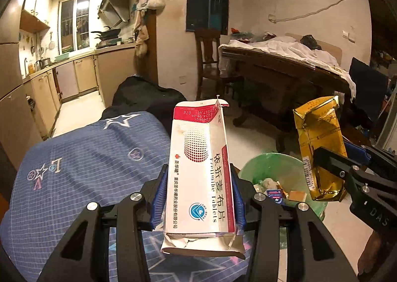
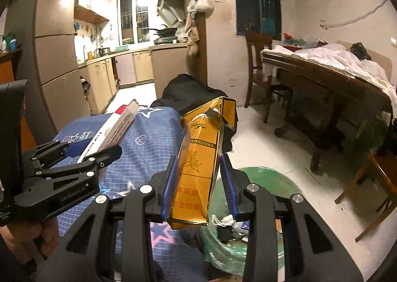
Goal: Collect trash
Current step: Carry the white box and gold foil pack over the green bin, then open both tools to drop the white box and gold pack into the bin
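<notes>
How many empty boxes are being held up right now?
2. A white and red medicine box is clamped in the left gripper, over the blue bedding. A gold cigarette pack sits in the right gripper, above the green bin. More trash may lie hidden inside the bin.

My left gripper [image 1: 198,197] and my right gripper [image 2: 199,182] are black frames with round silver screws, and their fingers [image 1: 158,195] carry blue ribbed pads. The left one has small white letters on its side. Bare skin of my hand [image 2: 47,235] shows under it.
</notes>
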`<action>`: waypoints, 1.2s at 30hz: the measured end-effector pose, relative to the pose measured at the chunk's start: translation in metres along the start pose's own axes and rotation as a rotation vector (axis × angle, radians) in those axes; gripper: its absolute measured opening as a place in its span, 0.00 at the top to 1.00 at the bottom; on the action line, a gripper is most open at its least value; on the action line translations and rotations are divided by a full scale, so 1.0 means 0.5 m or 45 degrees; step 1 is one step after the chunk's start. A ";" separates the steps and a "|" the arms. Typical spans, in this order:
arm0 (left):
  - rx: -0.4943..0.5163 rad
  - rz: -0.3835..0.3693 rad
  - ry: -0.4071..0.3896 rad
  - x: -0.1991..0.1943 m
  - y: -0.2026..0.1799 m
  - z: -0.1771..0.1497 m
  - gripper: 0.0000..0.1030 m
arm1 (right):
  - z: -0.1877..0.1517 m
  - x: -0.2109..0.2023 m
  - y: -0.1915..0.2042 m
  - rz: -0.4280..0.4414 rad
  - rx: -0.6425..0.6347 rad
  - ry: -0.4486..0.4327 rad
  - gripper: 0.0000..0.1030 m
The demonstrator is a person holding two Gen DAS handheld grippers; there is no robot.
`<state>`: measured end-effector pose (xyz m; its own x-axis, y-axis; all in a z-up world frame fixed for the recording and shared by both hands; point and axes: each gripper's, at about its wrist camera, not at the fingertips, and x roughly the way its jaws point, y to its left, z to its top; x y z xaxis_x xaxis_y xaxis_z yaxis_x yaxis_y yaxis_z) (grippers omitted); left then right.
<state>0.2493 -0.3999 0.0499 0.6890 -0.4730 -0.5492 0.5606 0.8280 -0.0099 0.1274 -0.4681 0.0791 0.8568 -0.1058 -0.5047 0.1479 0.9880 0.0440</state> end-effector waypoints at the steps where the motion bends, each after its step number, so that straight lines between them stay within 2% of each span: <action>1: 0.006 -0.003 0.001 0.006 -0.008 0.005 0.55 | 0.001 0.002 -0.013 -0.009 0.009 0.006 0.68; 10: 0.080 -0.045 0.067 0.101 -0.094 0.031 0.55 | -0.017 -0.001 -0.114 -0.072 0.088 0.075 0.68; 20: 0.135 -0.081 0.154 0.204 -0.165 0.028 0.55 | -0.058 0.045 -0.196 -0.100 0.151 0.210 0.68; 25: 0.158 -0.107 0.194 0.244 -0.186 0.023 0.55 | -0.075 0.076 -0.228 -0.104 0.176 0.276 0.68; 29: 0.157 -0.151 0.265 0.294 -0.199 0.010 0.55 | -0.093 0.103 -0.247 -0.104 0.191 0.343 0.68; 36: 0.157 -0.190 0.334 0.356 -0.205 -0.021 0.55 | -0.116 0.130 -0.262 -0.102 0.203 0.403 0.67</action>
<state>0.3093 -0.5659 -0.0556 0.4619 -0.4794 -0.7462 0.7088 0.7052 -0.0144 0.1350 -0.5978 -0.0096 0.6475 -0.1171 -0.7530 0.3047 0.9455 0.1150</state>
